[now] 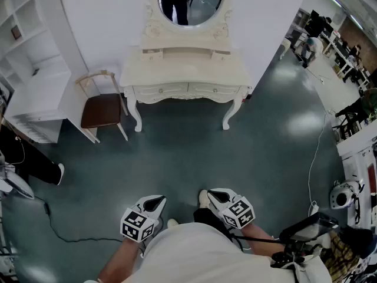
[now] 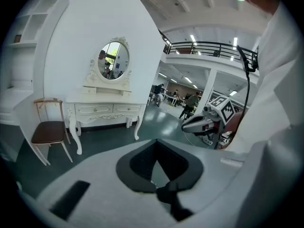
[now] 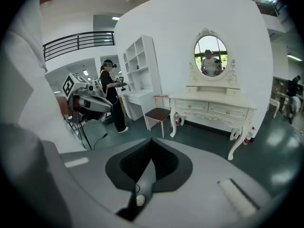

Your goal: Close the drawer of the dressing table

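Dressing table (image 1: 185, 69), 12 o'clock, well apart; left gripper (image 1: 155, 203), right gripper (image 1: 214, 195): jaws together, empty; probable risk: approach clipping chair (image 1: 101, 109), 11 o'clock.

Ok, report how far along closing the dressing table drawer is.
Done: nothing visible; the front drawers of the dressing table look flush, but it's too far to be sure. In hand: nothing; left gripper and right gripper are shut, empty, near the person's body. Left: cross the floor and push in any open drawer.
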The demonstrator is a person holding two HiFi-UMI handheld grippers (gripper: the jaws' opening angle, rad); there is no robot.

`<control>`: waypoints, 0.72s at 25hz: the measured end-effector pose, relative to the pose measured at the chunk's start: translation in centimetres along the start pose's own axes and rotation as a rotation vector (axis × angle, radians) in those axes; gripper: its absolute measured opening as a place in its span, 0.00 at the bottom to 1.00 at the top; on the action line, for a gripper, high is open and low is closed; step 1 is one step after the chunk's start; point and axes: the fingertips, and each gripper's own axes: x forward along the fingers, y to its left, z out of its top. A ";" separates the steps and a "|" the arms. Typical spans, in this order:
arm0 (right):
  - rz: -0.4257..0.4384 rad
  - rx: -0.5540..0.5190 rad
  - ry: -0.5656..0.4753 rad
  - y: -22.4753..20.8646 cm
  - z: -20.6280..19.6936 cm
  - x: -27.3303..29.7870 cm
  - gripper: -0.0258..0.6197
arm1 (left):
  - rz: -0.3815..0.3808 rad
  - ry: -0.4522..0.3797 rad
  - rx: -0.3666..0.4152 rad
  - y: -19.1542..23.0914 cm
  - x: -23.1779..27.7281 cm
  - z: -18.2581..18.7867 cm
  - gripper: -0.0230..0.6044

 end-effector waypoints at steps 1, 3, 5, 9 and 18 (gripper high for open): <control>0.000 -0.003 0.001 0.1 0.0 0.0 0.03 | -0.004 0.001 -0.001 -0.1 0.0 -0.1 0.04; 0.001 -0.008 0.003 0.1 0.2 -0.1 0.04 | -0.010 0.002 -0.001 -0.3 0.1 -0.1 0.04; 0.007 -0.013 0.002 0.1 0.5 -0.1 0.03 | -0.011 0.004 0.006 -0.5 0.3 0.1 0.04; 0.021 -0.038 -0.014 -1.4 1.7 0.4 0.03 | -0.007 -0.013 0.040 -0.8 1.6 1.8 0.04; 0.096 -0.078 0.004 -9.2 4.4 1.5 0.04 | 0.064 -0.020 0.018 0.0 7.4 7.4 0.04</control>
